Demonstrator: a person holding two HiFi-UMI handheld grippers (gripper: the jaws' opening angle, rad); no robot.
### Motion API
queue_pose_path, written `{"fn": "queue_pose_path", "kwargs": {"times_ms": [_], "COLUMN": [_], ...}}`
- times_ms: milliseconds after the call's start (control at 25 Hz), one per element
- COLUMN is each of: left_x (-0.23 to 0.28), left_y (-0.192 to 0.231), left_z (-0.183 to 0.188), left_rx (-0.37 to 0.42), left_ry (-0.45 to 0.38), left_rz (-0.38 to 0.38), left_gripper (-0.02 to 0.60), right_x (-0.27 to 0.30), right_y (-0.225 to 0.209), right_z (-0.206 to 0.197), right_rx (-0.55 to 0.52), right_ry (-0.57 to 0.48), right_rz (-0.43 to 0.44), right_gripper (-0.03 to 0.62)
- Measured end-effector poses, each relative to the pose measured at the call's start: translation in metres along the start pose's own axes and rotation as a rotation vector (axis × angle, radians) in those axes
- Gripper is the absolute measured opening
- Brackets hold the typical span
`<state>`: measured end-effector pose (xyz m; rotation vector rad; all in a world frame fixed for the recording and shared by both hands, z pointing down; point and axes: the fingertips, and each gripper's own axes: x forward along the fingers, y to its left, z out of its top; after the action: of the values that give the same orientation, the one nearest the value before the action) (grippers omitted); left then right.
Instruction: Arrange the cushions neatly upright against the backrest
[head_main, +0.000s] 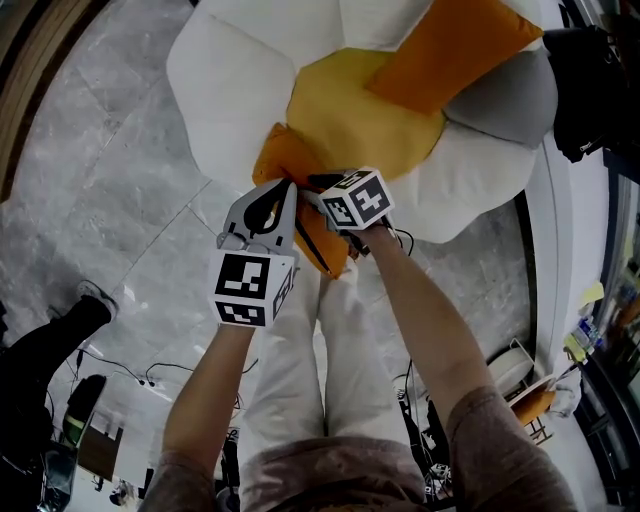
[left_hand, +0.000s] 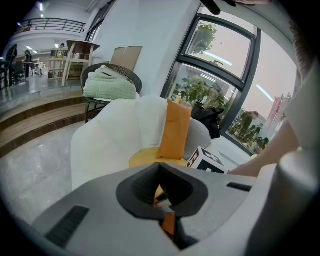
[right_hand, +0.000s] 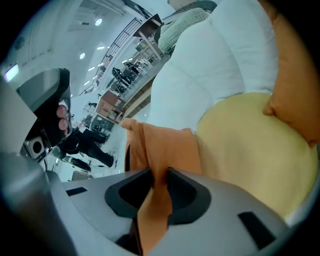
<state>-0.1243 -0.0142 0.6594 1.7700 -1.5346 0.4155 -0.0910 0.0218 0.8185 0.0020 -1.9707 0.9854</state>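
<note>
- The right tongs (right_hand: 157, 176) pinch a fold of the front orange cushion (right_hand: 167, 147). The left tongs (left_hand: 161, 172) are closed on its edge just beside them.
- That cushion hangs at the front lip of the white armchair (head_main: 225, 90), touching the yellow seat cushion (head_main: 360, 125).
- It looks light, soft and floppy. A fabric pinch will likely sag, so the seam or corners suit best.
- A second orange cushion (head_main: 450, 45) leans on the backrest. Room beside it looks narrow, while the floor (head_main: 110, 170) in front gives space.

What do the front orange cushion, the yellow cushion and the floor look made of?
Front orange cushion: soft matte fabric; it creases where pinched. Yellow cushion: likely similar matte cloth, plump. Floor: polished marble-look stone or tile, veined, with seams.
</note>
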Motion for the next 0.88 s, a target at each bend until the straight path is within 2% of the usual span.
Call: {"fn": "queue_pose_path", "kwargs": {"times_ms": [80,120,320,560,880], "left_x": [0.0,0.0,-0.001,-0.004,-0.014], "left_y": [0.0,0.001,0.002,-0.004,-0.021], "left_z": [0.003,0.004,0.007,0.012,0.054], "left_rx": [0.002,0.003,0.005,0.018,0.062], "left_ry": [-0.002,-0.003,-0.007,-0.003,-0.014], "left_rz": [-0.003,-0.004,-0.013,-0.027,-0.045], "left_gripper": [0.005,0.005,0.005,0.005,0.005], "right_x": [-0.004,-0.005,-0.01,-0.033,-0.099], "right_y": [-0.001,-0.002,0.001,0.007,0.008], "right_z": [-0.001,-0.001,0.0,0.005,0.047], "right_rx": [-0.032,-0.038,-0.002,0.053,0.098], "right_ry": [0.013,0.014,-0.011,-0.107,-0.28], "right_rz": [-0.026,-0.035,-0.031,-0.05,-0.134], "right_gripper": [0.037,0.028,0.026,0.026,0.026]}}
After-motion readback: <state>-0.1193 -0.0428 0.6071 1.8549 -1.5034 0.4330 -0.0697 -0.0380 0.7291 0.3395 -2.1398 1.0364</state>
